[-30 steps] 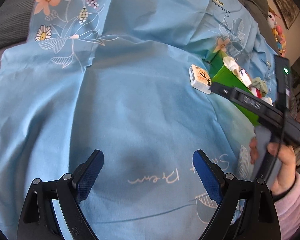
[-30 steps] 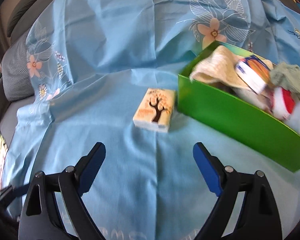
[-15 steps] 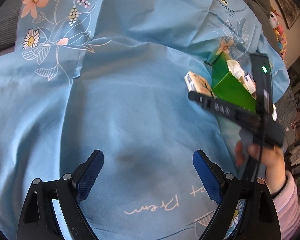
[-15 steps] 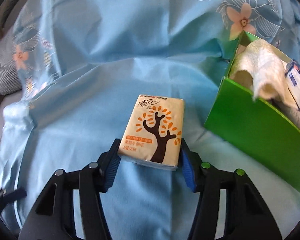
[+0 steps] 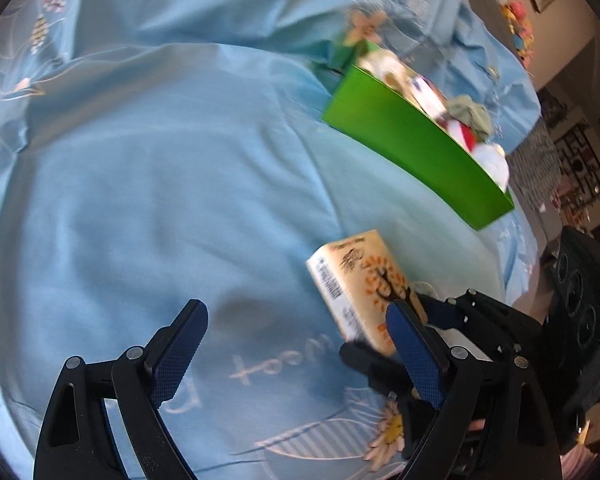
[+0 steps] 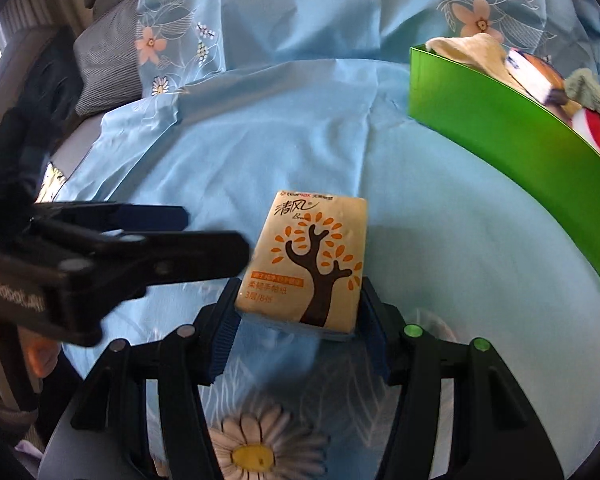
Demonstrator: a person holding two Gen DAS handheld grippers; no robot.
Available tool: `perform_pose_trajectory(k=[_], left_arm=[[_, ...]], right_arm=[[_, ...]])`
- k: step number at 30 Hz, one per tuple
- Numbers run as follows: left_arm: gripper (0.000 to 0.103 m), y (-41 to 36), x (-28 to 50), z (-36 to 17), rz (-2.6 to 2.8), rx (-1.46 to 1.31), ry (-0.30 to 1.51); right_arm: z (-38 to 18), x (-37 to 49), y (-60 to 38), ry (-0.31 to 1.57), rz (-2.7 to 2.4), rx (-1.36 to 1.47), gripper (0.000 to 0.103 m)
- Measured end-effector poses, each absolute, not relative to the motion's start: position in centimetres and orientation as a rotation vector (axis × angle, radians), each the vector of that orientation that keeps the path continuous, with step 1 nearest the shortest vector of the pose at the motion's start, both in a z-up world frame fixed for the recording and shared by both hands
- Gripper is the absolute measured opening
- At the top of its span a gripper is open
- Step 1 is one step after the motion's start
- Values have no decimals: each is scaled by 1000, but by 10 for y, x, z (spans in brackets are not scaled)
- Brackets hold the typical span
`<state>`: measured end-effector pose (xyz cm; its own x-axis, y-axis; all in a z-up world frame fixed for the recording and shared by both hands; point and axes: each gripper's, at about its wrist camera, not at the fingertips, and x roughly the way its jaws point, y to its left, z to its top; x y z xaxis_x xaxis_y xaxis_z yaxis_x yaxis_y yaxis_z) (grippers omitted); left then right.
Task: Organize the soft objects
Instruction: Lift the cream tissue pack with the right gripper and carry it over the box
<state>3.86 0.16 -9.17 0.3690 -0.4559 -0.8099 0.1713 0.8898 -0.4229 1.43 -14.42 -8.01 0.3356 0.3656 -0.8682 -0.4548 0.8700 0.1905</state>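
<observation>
A beige tissue pack [image 6: 312, 256] with a brown tree print sits between the blue pads of my right gripper [image 6: 296, 320], lifted off the blue cloth. The pads still press its sides while the jaws are opening slightly. The left wrist view shows the same tissue pack [image 5: 360, 280] just beyond my left gripper's right finger. My left gripper [image 5: 296, 348] is open and holds nothing; it hovers low over the cloth, close to the left of the pack. The green box [image 6: 500, 136] stands to the upper right, holding a cream towel [image 6: 468, 50], a wrapped pack and small plush items.
A light blue floral sheet [image 5: 160, 184] covers the whole surface, with folds at the back. A grey striped cushion [image 6: 104, 68] lies at the far left edge. Shelves and toys [image 5: 516, 8] stand beyond the bed at the right.
My right gripper went to the tissue pack, shut on it and lifted it, carrying it away from the green box. My left gripper moved in beside the right one.
</observation>
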Motion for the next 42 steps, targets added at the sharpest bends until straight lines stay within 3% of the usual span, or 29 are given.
perform_pose_trajectory(k=[5,9,12,14,16,18,23,42], left_arm=[[91,-24,36,-94,-435,-259,1151],[91,-31,37,-96,-421,-237,1160],[91,-34,38,-94,-421,-232,1161],[87,-38,38,-93,-422,-226,1164],[77,-42,37,-94,-426,-223,1171],[75,-46,37,-94,-425,-224,1175],[56,-58,33,-92,-453,-221,1187],[54,-116,23,-18,-436,5,994]], right_arm=[[-80,1,-166,1107,531,-60,60],[-77,-3,-175,1086,522,-21,73],[-77,-4,-173,1078,529,-23,74],[-78,-4,-171,1075,540,-23,73],[-80,-4,-169,1079,546,-29,69],[-81,-4,-167,1078,550,-37,64],[-81,-6,-170,1071,551,-43,56],[-28,-9,-215,895,552,106,55]])
